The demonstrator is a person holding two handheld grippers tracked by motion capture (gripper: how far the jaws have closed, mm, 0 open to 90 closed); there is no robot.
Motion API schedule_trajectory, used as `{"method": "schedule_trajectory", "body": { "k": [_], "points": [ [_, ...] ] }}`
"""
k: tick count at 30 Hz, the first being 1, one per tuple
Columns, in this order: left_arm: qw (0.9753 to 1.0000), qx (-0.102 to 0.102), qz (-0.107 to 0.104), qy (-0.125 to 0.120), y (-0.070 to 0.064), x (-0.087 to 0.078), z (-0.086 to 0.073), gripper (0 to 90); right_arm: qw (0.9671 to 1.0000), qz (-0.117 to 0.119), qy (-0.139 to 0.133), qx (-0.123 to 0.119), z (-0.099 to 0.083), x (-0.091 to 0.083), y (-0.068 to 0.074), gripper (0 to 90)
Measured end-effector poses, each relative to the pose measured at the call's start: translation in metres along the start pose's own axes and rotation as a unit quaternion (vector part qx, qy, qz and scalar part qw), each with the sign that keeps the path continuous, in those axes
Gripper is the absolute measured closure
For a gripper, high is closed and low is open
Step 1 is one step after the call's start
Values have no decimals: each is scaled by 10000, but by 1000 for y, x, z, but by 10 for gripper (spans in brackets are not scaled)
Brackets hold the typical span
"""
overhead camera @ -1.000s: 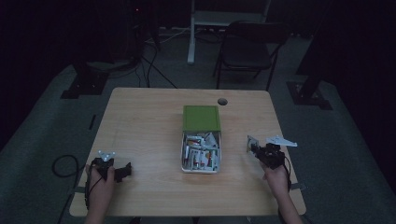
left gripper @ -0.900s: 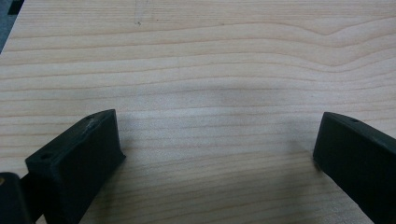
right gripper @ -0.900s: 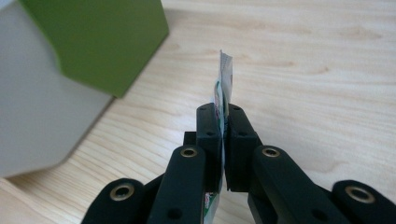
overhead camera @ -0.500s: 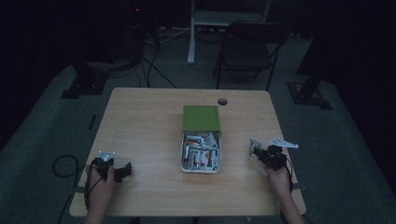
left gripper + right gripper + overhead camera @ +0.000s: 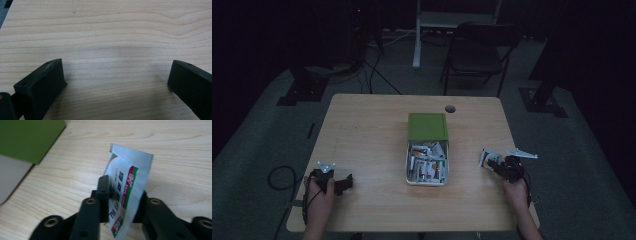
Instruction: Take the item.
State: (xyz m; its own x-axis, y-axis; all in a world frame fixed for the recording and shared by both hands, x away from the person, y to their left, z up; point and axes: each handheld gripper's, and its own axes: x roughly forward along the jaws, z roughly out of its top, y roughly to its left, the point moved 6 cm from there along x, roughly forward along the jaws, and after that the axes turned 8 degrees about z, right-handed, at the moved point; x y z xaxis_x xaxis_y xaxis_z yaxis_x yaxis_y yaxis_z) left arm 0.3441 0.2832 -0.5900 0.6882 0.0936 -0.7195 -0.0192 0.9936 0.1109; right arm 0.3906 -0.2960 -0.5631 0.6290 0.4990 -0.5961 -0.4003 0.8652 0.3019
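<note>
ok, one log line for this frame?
left claw: open, over bare table | right claw: shut on packet | box: lid open, packets inside

- The left gripper (image 5: 343, 183) lies low at the table's near left corner, held in the person's left hand (image 5: 319, 197), its jaws spread wide apart with nothing between them
- The right gripper (image 5: 493, 162) sits near the table's right edge, held in the right hand (image 5: 514, 187), its jaws closed on a small sachet (image 5: 125, 192) standing upright between them
</note>
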Motion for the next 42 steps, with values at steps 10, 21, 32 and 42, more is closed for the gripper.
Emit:
{"method": "schedule_trajectory", "body": {
  "k": [10, 21, 32, 42],
  "points": [
    [10000, 1, 0, -1, 0, 0, 0, 11, 9993, -301, 208, 63, -6, 4, -13, 493],
    [10000, -4, -2, -5, 0, 0, 0, 11, 9964, -690, 475, 116, -10, 6, -27, 229],
    [10000, 0, 0, 0, 0, 0, 0, 11, 9984, -476, 283, 52, -9, -4, -21, 190],
    [10000, 0, 0, 0, 0, 0, 0, 11, 9997, 142, 183, -126, -10, -8, -7, 135]
  ]
}}
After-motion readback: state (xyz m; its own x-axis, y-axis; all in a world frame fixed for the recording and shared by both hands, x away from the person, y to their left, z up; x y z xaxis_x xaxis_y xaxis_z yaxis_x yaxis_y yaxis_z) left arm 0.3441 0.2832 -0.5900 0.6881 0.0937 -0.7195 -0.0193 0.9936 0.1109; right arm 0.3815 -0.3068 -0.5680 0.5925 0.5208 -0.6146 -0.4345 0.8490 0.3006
